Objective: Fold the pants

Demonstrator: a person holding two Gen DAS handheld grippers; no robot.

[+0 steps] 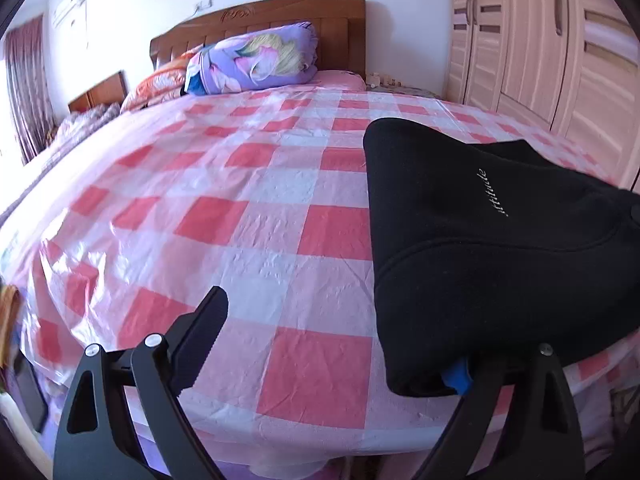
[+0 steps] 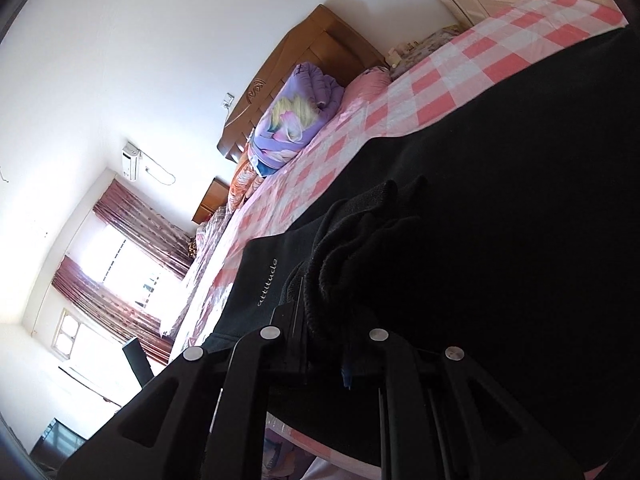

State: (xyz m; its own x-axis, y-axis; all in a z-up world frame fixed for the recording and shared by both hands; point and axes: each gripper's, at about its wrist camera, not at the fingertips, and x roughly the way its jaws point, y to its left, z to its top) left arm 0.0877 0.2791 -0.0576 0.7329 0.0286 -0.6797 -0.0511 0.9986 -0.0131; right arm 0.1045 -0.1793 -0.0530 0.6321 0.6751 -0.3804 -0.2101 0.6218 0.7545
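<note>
Black pants (image 1: 480, 248) with a small white "attitude" print lie on the right side of the pink checked bed sheet (image 1: 240, 216). My left gripper (image 1: 340, 332) stands open at the pants' near left edge. Its left finger (image 1: 200, 340) is over bare sheet, and the right finger's blue pad (image 1: 460, 376) shows from under the cloth that drapes over it. In the tilted right wrist view, the right gripper (image 2: 320, 332) is shut on a bunched, ribbed part of the pants (image 2: 360, 248). The rest of the black cloth fills that view's right side.
A rolled purple flowered quilt (image 1: 256, 60) and orange bedding lie by the wooden headboard (image 1: 328, 20). A pale wardrobe (image 1: 540, 40) stands to the right of the bed. Curtains (image 2: 132, 216), a window and an air conditioner (image 2: 131, 160) are on the far left wall.
</note>
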